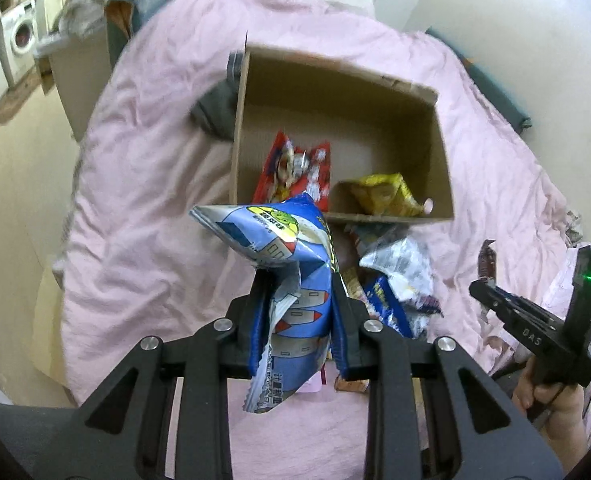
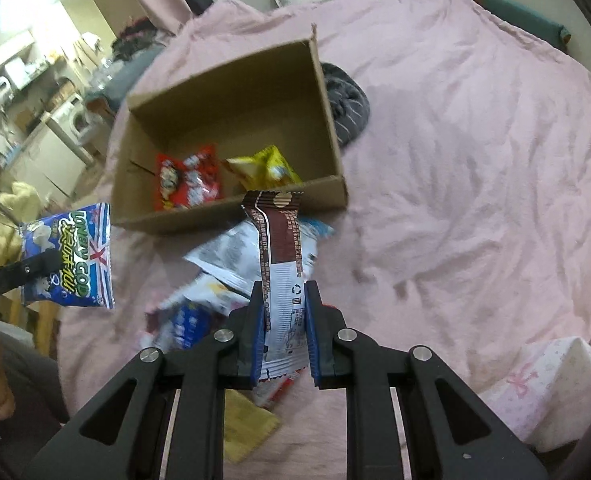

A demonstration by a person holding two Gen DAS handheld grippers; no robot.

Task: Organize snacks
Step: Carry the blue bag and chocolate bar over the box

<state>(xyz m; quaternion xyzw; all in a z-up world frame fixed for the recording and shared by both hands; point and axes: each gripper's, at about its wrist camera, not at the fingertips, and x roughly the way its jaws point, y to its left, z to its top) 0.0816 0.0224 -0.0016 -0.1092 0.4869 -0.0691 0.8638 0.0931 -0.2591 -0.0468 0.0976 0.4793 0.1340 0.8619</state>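
Observation:
My left gripper [image 1: 297, 280] is shut on a blue snack bag [image 1: 283, 248] and holds it above the bed, just short of the open cardboard box [image 1: 439, 152]. The same bag shows in the right wrist view [image 2: 71, 256]. My right gripper [image 2: 285, 292] is shut on a brown-and-white snack bar wrapper [image 2: 279, 240], held near the box's front wall [image 2: 327, 196]. A red snack bag [image 2: 189, 182] and a yellow snack bag [image 2: 263, 168] lie inside the box. Several loose snack packets [image 2: 223, 264] lie in a pile on the bed in front of the box.
The box sits on a pink duvet [image 2: 475, 160]. A dark grey striped cloth [image 2: 345, 100] lies behind the box. A white patterned pillow [image 2: 555, 384] is at the right. A washing machine [image 1: 19, 40] and room clutter stand beyond the bed's left side.

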